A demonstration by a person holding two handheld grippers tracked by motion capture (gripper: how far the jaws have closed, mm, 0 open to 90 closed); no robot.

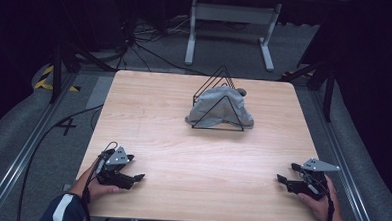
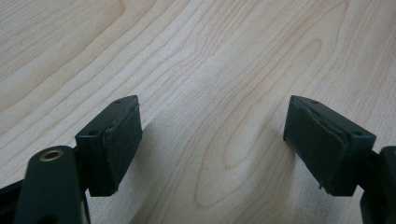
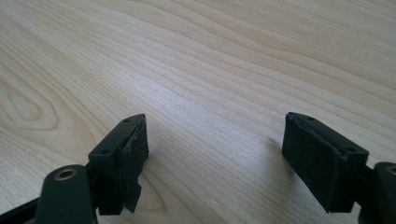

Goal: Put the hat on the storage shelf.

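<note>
- My left gripper (image 1: 140, 177) rests at the near left corner of the table (image 1: 148, 118), jaws spread wide with nothing between them; its own view has just bare wood grain between the pads (image 2: 122, 140).
- My right gripper (image 1: 280, 178) sits at the near right corner, gaping just as wide and equally empty (one pad (image 3: 133, 161) looks a little frayed at its lower edge, so I'd trust the flat middle of it more than the corner).
- Both tools point inward, toward each other, well apart from what I'm going for.
- That thing is the grey cloth (image 1: 219, 109), bunched inside the black wire rack (image 1: 218, 104) on the far half of the table, a bit right of centre. The cloth spills out under the front triangle of the rack and touches the tabletop.
- Something small and dark pokes out at the cloth's far right top; I can't tell what it is.
- As I judge it, the step in hand is the reach, and doing it well means bringing both grippers forward together, keeping them spread.
- I'd aim each one at a loose fold outside the wire, not through the triangle, so the jaws don't pinch the frame.
- The rack looks light; a one-sided tug would likely drag or tip it, so I'd steady it with one tool and draw the fabric out with the other.
</note>
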